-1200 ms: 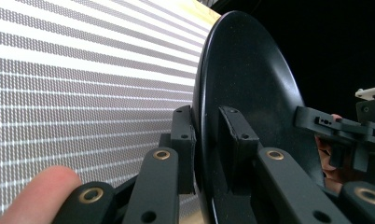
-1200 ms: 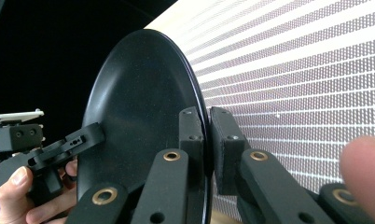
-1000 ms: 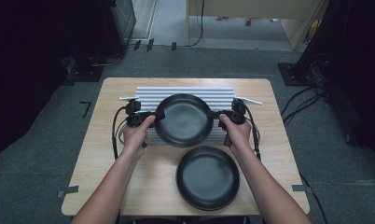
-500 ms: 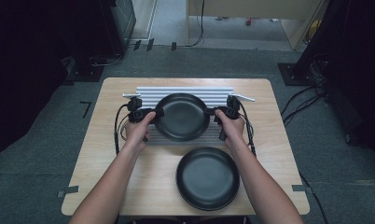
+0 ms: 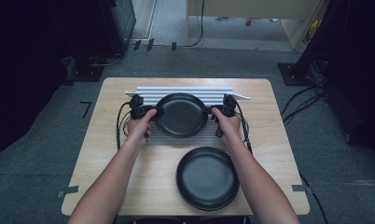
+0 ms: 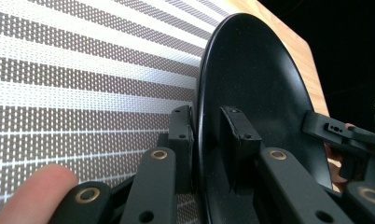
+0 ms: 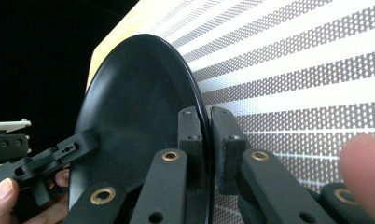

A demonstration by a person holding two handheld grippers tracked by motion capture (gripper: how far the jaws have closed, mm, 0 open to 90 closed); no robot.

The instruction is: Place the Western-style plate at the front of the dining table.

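Both grippers, left (image 5: pixel 158 112) and right (image 5: pixel 210 111), are clamped on opposite rims of the plate (image 5: pixel 181 114); lower it level onto the striped mat (image 5: pixel 185 140) between them, releasing together.

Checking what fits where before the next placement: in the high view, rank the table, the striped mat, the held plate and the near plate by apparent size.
1. Wooden table, clearly largest.
2. Striped mat, partly covered, wider than either plate.
3. Near black plate.
4. Held black plate, looks slightly smaller; it lies farther from the camera, so the two plates may match.
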